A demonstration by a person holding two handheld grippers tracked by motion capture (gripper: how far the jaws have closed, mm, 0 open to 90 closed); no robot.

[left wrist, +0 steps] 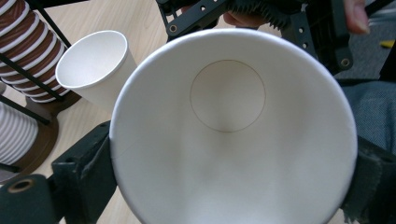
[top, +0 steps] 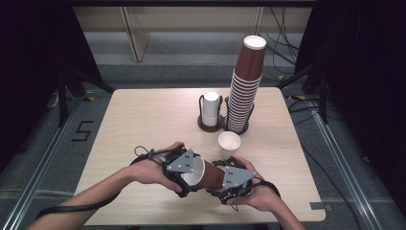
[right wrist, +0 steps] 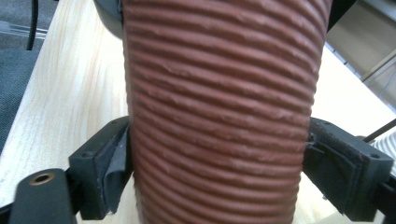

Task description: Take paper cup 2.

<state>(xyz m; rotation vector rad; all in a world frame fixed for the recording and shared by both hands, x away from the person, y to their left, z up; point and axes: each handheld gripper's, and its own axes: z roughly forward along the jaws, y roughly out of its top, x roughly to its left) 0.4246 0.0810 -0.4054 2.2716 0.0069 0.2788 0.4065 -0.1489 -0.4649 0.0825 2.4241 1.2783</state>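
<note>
Pale wooden bench (top: 143, 120) on a grey floor, dark curtains to either side. At its far side, a tall stack of brown cups (top: 245, 91) stands in a rack beside a shorter white stack (top: 210, 109); one loose white cup (top: 229, 143) stands upright just in front.

I hold one brown ribbed cup (top: 210, 175) above the near edge, lying roughly level, long axis running left to right, mouth toward my left. My left tool (top: 184, 170) is clamped across the rim end; my right tool (top: 230, 184) is clamped on the ribbed wall nearer the base.

Judgement: paper, light, easily crushed. The ribs give grip; hold the wall gently, and the rim is the stiffest place.
</note>
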